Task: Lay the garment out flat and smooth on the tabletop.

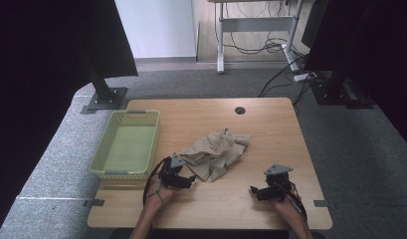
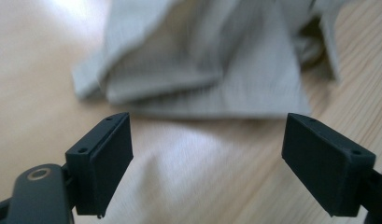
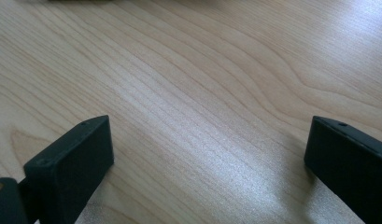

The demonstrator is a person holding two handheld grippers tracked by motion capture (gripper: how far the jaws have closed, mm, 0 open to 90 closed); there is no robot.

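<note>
A crumpled beige cloth (image 1: 218, 152) lies in the middle of the wooden table (image 1: 270, 129). My left gripper (image 1: 190, 180) hovers just short of the cloth's near left corner, its jaws wide apart with nothing between them. In the left gripper view the cloth (image 2: 212, 60) lies just beyond the open gripper (image 2: 207, 158), over bare wood. My right gripper (image 1: 254, 191) rests low at the near right of the table, apart from the cloth. Its jaws stand open (image 3: 207, 163) over bare wood grain.
A pale green plastic basket (image 1: 107, 160) stands on the left side of the table, with nothing inside. A round cable hole (image 1: 240, 110) sits near the far edge. Dark monitor stands and cables lie beyond the table.
</note>
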